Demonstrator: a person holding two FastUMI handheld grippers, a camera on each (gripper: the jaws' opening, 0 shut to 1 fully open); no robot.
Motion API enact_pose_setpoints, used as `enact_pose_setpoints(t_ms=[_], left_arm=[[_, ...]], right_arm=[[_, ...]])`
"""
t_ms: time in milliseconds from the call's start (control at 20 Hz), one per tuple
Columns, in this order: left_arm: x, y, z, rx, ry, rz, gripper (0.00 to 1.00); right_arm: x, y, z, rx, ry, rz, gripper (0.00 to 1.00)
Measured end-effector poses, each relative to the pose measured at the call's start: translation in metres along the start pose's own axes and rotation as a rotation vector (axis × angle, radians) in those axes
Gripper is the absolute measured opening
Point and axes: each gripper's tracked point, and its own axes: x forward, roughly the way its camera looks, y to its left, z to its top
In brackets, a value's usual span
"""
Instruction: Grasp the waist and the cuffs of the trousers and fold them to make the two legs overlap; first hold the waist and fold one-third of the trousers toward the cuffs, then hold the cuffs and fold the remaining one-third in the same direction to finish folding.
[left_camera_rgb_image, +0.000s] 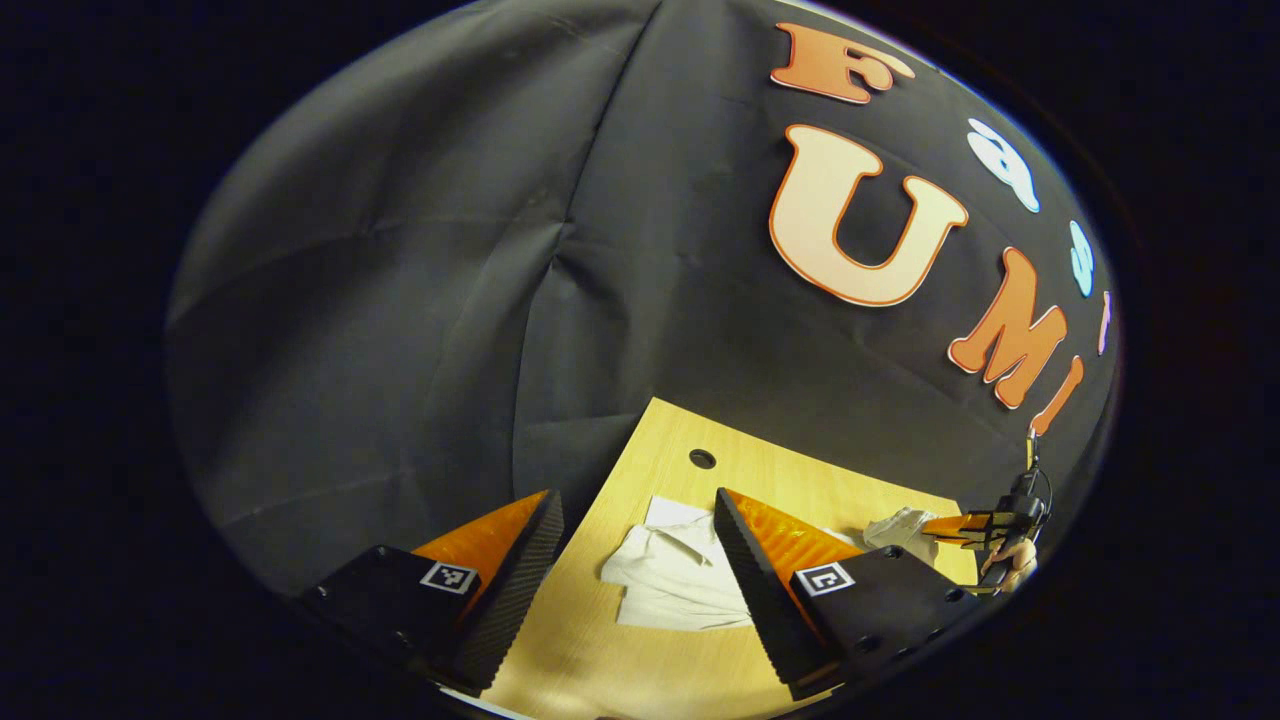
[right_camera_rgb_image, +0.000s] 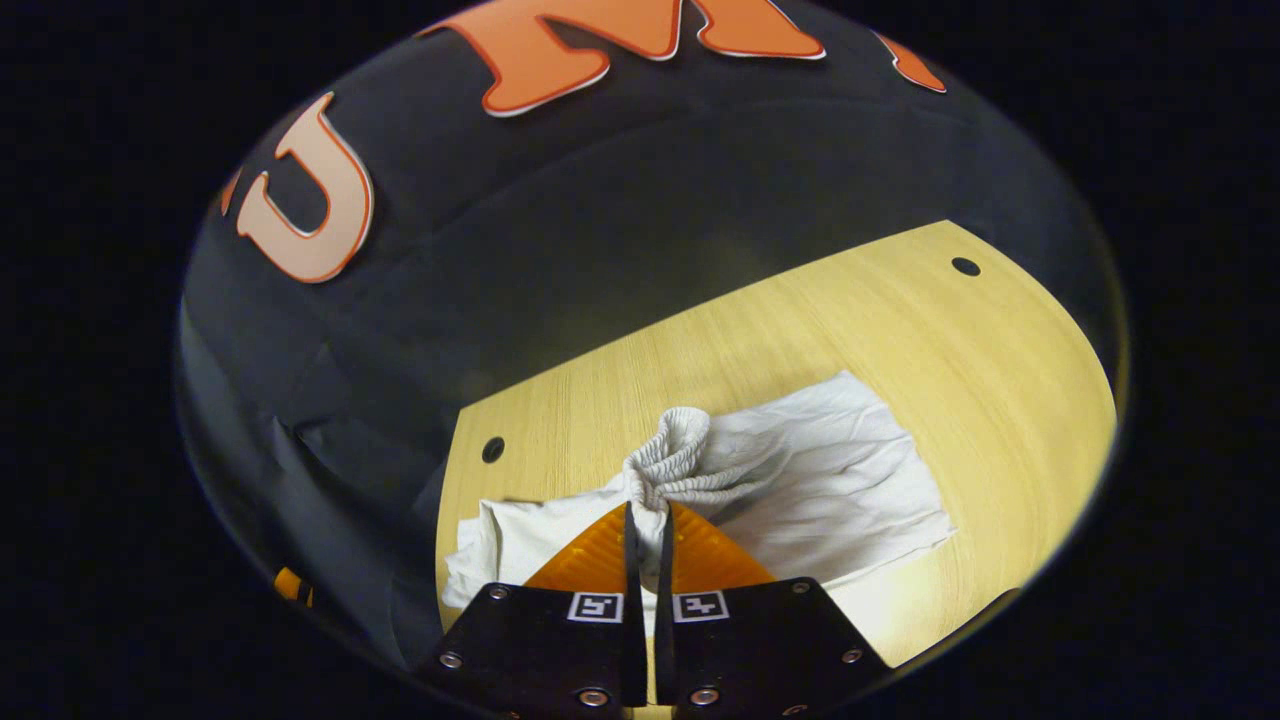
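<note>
A light wooden tabletop (right_camera_rgb_image: 900, 330) with small round holes stands before the black cloth booth wall (left_camera_rgb_image: 400, 300). The right gripper (right_camera_rgb_image: 648, 520) is clamped on the bunched elastic waist (right_camera_rgb_image: 675, 460) of the white crumpled fabric trousers (right_camera_rgb_image: 830, 490), lifting it above the surface. The left gripper (left_camera_rgb_image: 640, 540) hangs with its jaws spread above the trousers' other end, near the tabletop's edge.

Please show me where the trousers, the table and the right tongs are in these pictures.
trousers (right_camera_rgb_image: 830, 480), right gripper view, on the flat leg cloth.
table (right_camera_rgb_image: 950, 340), right gripper view, on bare wood.
right tongs (right_camera_rgb_image: 648, 525), right gripper view, between the fingertips.
</note>
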Motion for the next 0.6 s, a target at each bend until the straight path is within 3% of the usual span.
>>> enact_pose_setpoints(t_ms=[150,250,450,550,600], left_arm=[[0.001,0.01,-0.012,-0.021,0.027,0.006,0.96],[0.003,0.014,-0.02,-0.025,0.046,0.01,1.0],[0.009,0.018,-0.036,-0.035,0.084,0.017,1.0],[0.012,0.015,-0.045,-0.057,0.106,0.017,1.0],[0.013,0.014,-0.051,-0.07,0.12,0.015,1.0]], right_arm=[[0.004,0.002,-0.021,-0.039,0.045,-0.018,0.04],[0.01,0.001,-0.032,-0.068,0.067,-0.031,0.07],[0.009,0.01,-0.062,-0.067,0.149,-0.005,0.19],[0.009,0.019,-0.077,-0.067,0.181,0.031,0.33],[0.009,0.021,-0.083,-0.072,0.189,0.04,0.49]])
